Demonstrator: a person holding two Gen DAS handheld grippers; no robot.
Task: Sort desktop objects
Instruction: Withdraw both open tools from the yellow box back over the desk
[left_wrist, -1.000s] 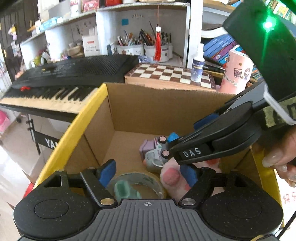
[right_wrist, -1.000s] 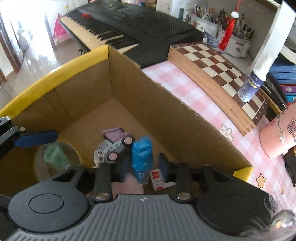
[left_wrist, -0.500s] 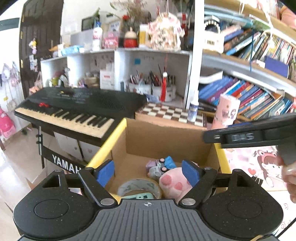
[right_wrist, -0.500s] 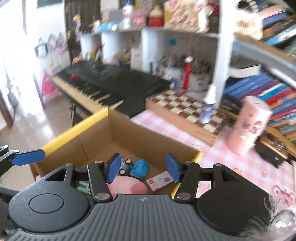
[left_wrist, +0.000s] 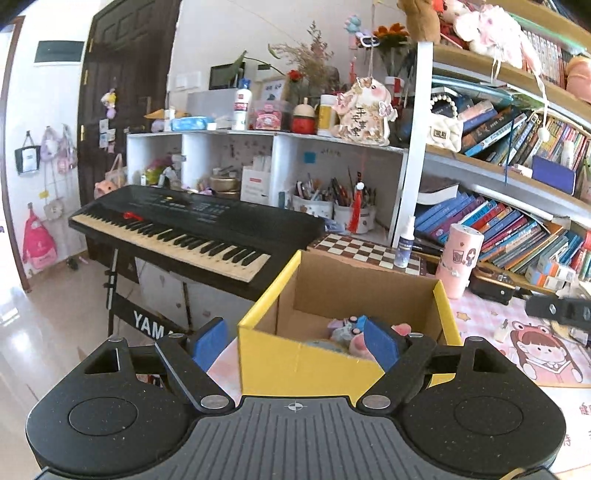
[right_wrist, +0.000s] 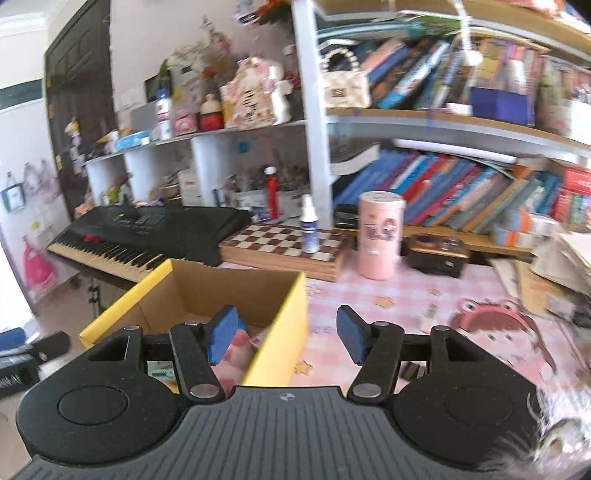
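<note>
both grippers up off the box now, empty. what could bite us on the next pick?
1. The spray bottle stands upright on the chessboard, close to the pink canister: a sweep there could topple either.
2. The right gripper straddles the cardboard box wall; dropping straight down may snag its rim.

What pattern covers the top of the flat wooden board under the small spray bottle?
A brown-and-cream checkerboard of squares covers the wooden board under the spray bottle, clearest in the right wrist view.

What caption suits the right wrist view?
Empty right gripper, jaws just opening, above the yellow-edged cardboard box beside a pink checked desk mat.
</note>
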